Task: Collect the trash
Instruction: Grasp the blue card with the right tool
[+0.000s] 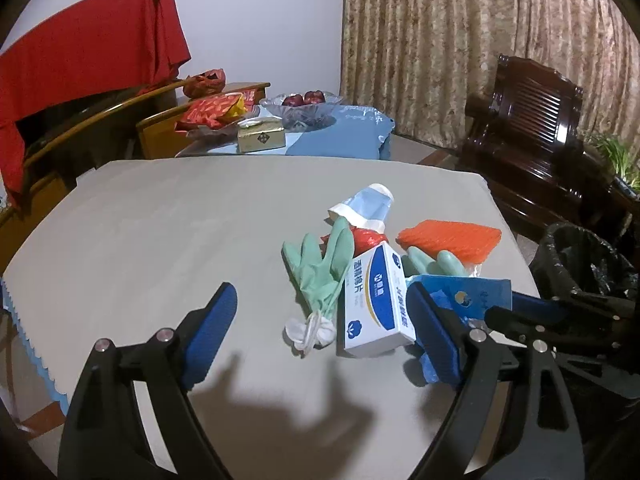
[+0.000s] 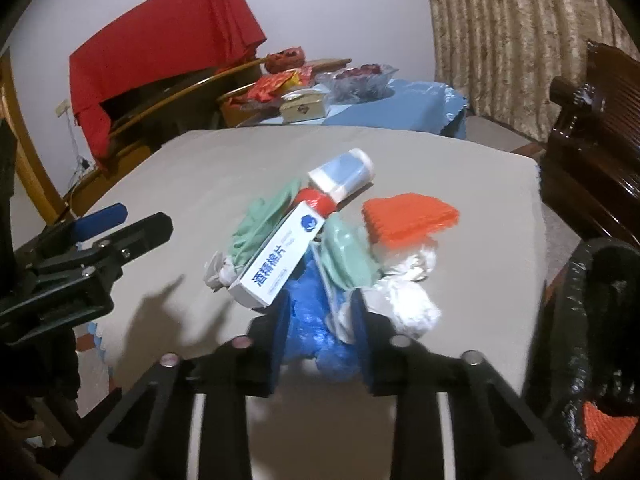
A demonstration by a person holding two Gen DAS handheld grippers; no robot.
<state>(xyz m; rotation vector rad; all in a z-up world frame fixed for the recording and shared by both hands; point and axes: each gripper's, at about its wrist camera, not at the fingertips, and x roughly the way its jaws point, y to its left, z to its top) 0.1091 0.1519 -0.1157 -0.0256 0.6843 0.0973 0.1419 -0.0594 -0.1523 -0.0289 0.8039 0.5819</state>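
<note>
A pile of trash lies on the grey table (image 1: 160, 232): a white and blue box (image 1: 376, 304), green gloves (image 1: 320, 268), an orange mesh piece (image 1: 452, 240), a blue and white roll (image 1: 368, 208) and a crumpled blue plastic bag (image 2: 320, 320). My left gripper (image 1: 320, 316) is open and empty, just short of the pile. My right gripper (image 2: 322, 312) is shut on the blue plastic bag at the pile's near edge; it also shows in the left wrist view (image 1: 516, 304). White crumpled paper (image 2: 408, 292) lies beside the bag.
A bin lined with a black bag (image 2: 580, 340) stands off the table's right edge, with an orange piece (image 2: 604, 432) inside. A dark wooden chair (image 1: 532, 128) is behind it. A second table (image 1: 340, 136) with a fruit bowl, a tissue box and snacks lies beyond.
</note>
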